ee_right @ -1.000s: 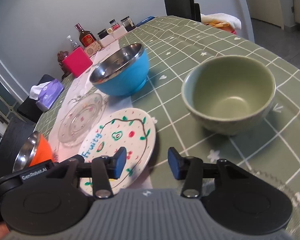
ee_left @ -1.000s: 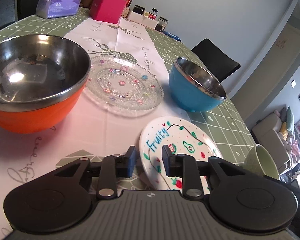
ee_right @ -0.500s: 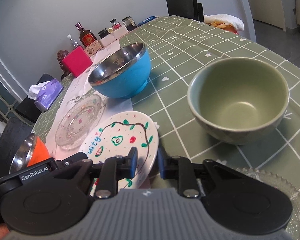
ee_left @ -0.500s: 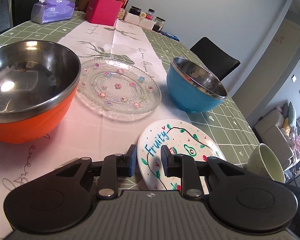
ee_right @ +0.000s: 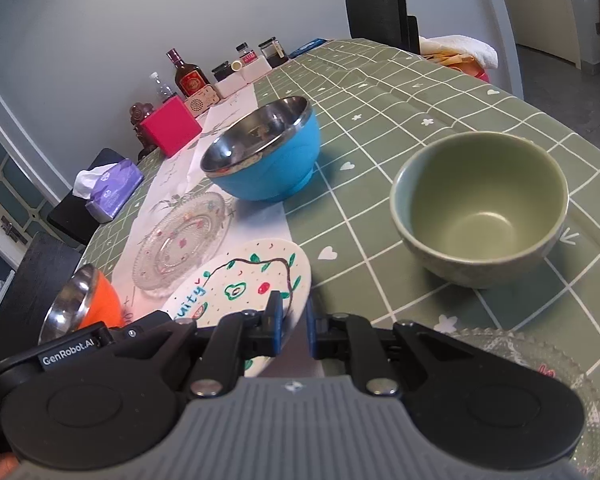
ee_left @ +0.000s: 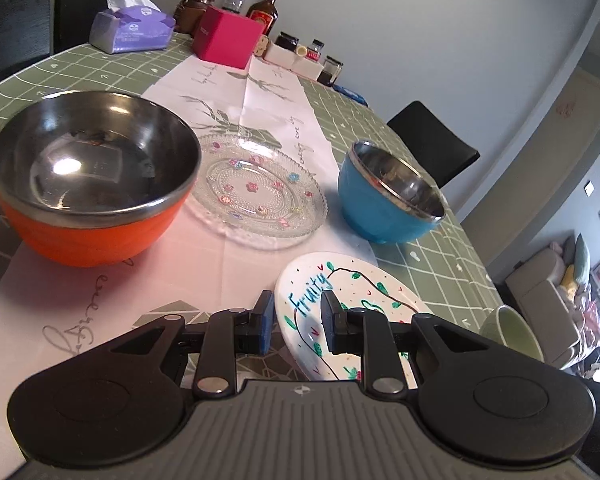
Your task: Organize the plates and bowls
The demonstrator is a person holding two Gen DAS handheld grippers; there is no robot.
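Observation:
The white "Fruity" plate (ee_left: pixel 352 300) (ee_right: pixel 244 284) lies at the table's near side. My right gripper (ee_right: pixel 291 326) is shut on its near rim. My left gripper (ee_left: pixel 296 326) is open, its fingers astride the plate's left rim without gripping. An orange steel bowl (ee_left: pixel 92 184) (ee_right: pixel 82 304) stands at the left, a clear glass plate (ee_left: pixel 256 192) (ee_right: pixel 180 240) beside it, a blue steel bowl (ee_left: pixel 388 196) (ee_right: pixel 264 152) behind the painted plate, and a green ceramic bowl (ee_right: pixel 480 208) (ee_left: pixel 508 332) to the right.
A second glass plate (ee_right: pixel 540 364) lies at the near right, below my right gripper. A pink box (ee_left: pixel 228 36), tissue pack (ee_left: pixel 130 30), bottles and jars (ee_left: pixel 296 50) line the far end. Black chairs (ee_left: pixel 432 140) stand around the green checked table (ee_right: pixel 420 92).
My right gripper closed from wide open onto the painted plate's rim. My left gripper opened slightly and the view shifted a little.

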